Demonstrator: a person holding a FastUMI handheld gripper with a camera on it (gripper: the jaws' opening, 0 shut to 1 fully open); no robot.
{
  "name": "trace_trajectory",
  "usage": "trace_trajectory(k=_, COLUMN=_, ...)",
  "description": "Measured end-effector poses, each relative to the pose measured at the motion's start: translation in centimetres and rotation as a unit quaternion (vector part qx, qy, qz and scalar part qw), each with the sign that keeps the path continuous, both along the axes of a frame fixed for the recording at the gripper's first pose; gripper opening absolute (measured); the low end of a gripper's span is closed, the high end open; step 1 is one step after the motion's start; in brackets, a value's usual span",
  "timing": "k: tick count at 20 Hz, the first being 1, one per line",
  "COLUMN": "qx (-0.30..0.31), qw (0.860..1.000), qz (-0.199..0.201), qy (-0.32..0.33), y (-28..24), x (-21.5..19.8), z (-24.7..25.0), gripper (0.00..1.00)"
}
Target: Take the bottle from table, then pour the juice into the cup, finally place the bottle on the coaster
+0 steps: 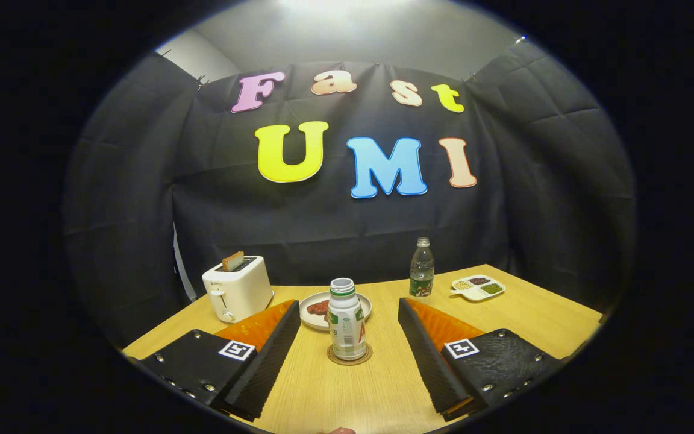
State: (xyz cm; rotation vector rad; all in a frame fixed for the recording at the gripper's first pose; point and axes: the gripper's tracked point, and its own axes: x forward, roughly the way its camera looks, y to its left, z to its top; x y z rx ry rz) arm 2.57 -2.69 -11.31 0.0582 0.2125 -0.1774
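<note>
On the coaster: the juice bottle (pixel 347 319) stands upright on the round brown coaster (pixel 350 355), between the two fingers and a little ahead of their tips, touching neither.
Bottle look: white body with a green band near the neck and a printed label; I cannot tell whether a cap is on.
Fingers: the gripper (pixel 349 313) is spread wide, one finger on each side of the bottle with clear gaps, gripping nothing.
Coaster: lies flat on the wooden surface (pixel 347 392), its rim showing all round the bottle's base.
Behind the bottle: a pale plate (pixel 364 306) with a dark reddish piece of food (pixel 318 308) on it, partly hidden by the bottle.
Further back, right: a clear water bottle (pixel 422 268) with a green label stands upright, well apart from the juice bottle.
Beside the water bottle: a white divided dish (pixel 478 287) holds small portions of different colours, one in each compartment.
Far left: a white toaster (pixel 237 290) with a slice of bread (pixel 233 261) sticking up from a slot.
Backdrop: black cloth wall (pixel 323 223) behind the surface.
</note>
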Motion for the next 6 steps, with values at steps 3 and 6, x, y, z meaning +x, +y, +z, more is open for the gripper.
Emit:
trace_trajectory(k=3, qx=0.001, qw=1.0, qz=0.005, qy=-0.014, y=-0.3, x=-1.9, z=1.5, gripper=0.99)
trace_trajectory(k=6, qx=0.0, qw=1.0, qz=0.012, qy=-0.023, y=-0.3, x=-3.5, z=3.1, gripper=0.99)
